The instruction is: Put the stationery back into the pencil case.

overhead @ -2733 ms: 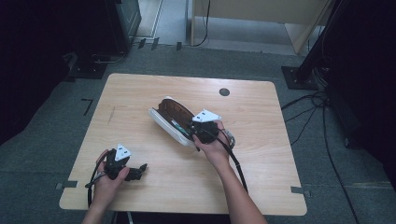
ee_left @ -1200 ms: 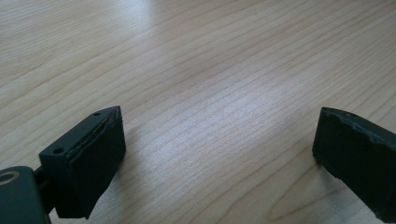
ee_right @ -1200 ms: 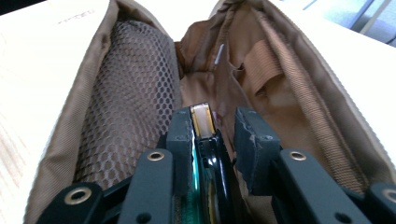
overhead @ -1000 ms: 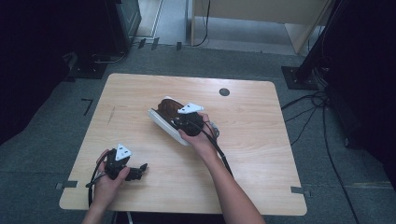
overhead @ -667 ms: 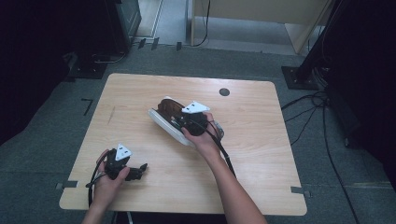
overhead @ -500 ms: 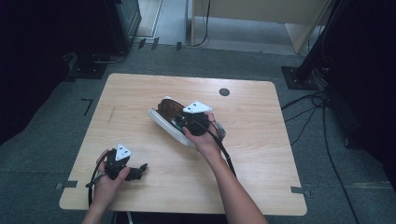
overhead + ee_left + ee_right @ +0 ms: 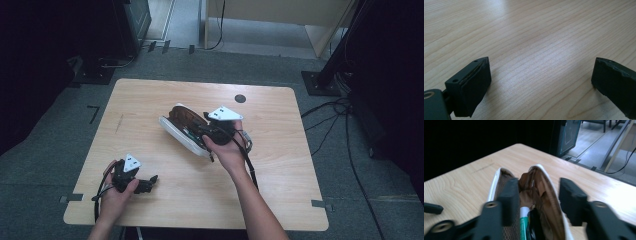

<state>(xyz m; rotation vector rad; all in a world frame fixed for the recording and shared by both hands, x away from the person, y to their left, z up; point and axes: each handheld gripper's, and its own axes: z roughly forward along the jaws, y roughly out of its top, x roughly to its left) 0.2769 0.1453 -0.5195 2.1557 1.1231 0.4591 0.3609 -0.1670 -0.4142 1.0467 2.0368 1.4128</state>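
Note:
A white pouch (image 7: pixel 179 133) with brown lining (image 7: pixel 531 187) lies open at the middle of the wooden table (image 7: pixel 280 165). Inside it I see a green and white pen (image 7: pixel 524 225) beside a dark item. My right gripper (image 7: pixel 198 132) hovers at the pouch's right end, open. In the right gripper view its jaws (image 7: pixel 539 188) stand apart on either side of the pouch's right wall, and I cannot tell whether they touch it. My left gripper (image 7: pixel 149 183) rests low near the table's front left corner. It is open (image 7: pixel 542 72) over bare wood.
A round dark grommet (image 7: pixel 240 98) sits in the table near its back edge. At the left edge of the right gripper view, a small black rounded object (image 7: pixel 432 208) lies on the wood. Dark cabinets and cables surround the table on the floor.
The right gripper moved left onto the pouch's open end, then drew back slightly to the right. The left gripper stayed where it was.

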